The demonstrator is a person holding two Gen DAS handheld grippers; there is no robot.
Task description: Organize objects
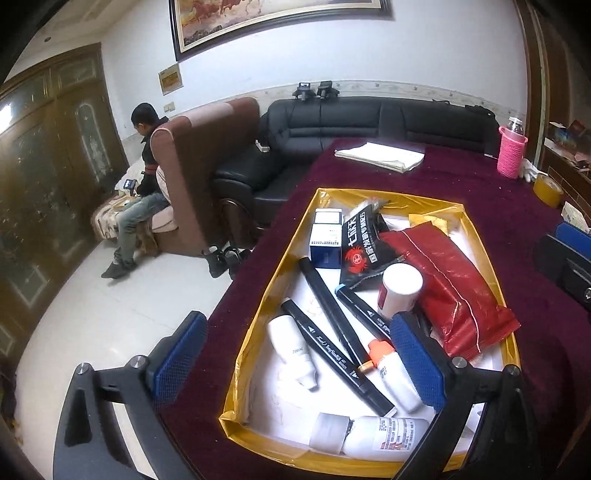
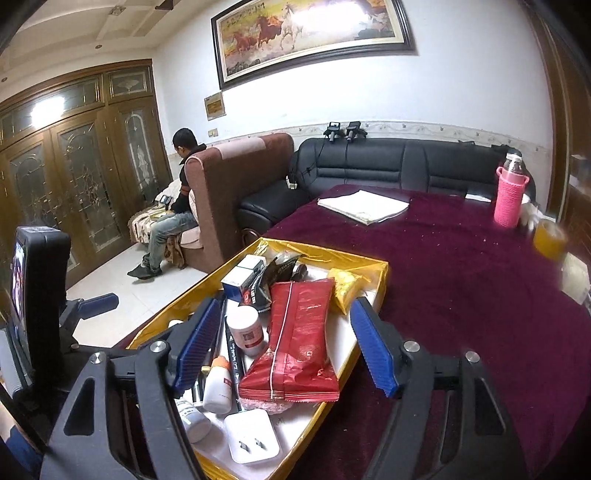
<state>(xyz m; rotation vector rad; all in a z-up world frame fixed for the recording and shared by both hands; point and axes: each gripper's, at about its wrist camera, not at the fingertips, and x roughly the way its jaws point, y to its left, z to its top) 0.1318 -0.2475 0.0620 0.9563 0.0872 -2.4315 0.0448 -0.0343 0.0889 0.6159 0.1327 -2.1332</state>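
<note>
Lying between right hand-held gripper (image 2: 282, 360) pads: red packet (image 2: 295, 339).

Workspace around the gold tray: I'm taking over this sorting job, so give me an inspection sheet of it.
Surface: table under a maroon cloth, speckled with pale crumbs.
Job's things: gold tray holding black markers, white bottles, a red packet, a blue-and-white box, a black sachet, a yellow packet and a white plug adapter.
Clutter: folded papers, pink-sleeved bottle, tape roll.
Grippers: left tongs open above the tray, empty; right tongs open astride the red packet, not pressing it.
Cables: one cable hanging down the black sofa.
Surroundings: seated person, brown armchair, framed horse painting.
</note>
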